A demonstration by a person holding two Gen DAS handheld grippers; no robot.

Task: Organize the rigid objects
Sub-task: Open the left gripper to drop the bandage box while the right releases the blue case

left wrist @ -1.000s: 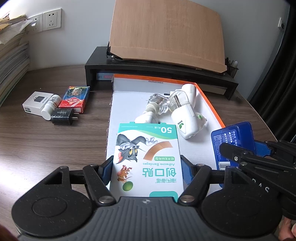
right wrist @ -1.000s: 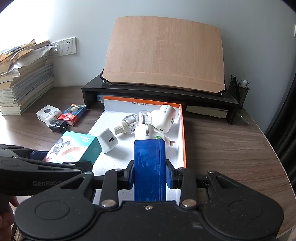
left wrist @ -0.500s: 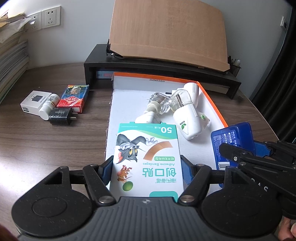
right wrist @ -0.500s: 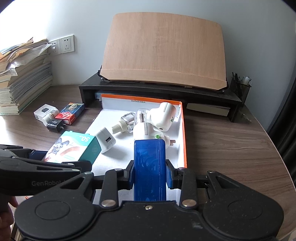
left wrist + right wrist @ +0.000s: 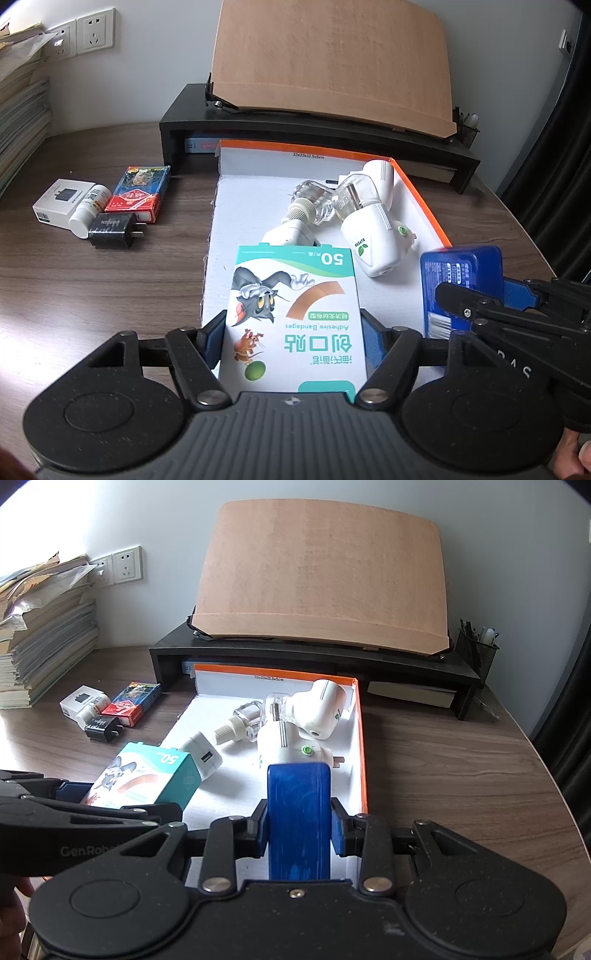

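Note:
My left gripper [image 5: 293, 332] is shut on a green and white bandage box [image 5: 291, 317] and holds it over the near left part of the white, orange-rimmed box [image 5: 255, 173]. My right gripper [image 5: 299, 829] is shut on a blue box [image 5: 298, 816] over the near right part of the same box [image 5: 364, 738]. The blue box also shows in the left wrist view [image 5: 461, 273], and the bandage box in the right wrist view [image 5: 144, 781]. Inside lie two white plug-in units [image 5: 291, 746], a clear bottle [image 5: 245, 720] and a white charger [image 5: 201, 755].
On the wooden table to the left lie a white box [image 5: 61, 201], a white bottle [image 5: 88, 212], a black charger [image 5: 112, 230] and a red card pack [image 5: 138, 194]. A black riser [image 5: 314, 657] with a wooden board stands behind. Stacked papers [image 5: 40, 635] sit far left, a pen holder [image 5: 476, 648] far right.
Both grippers keep hold of their boxes and have shifted slightly forward over the white box. The things on the table have not moved.

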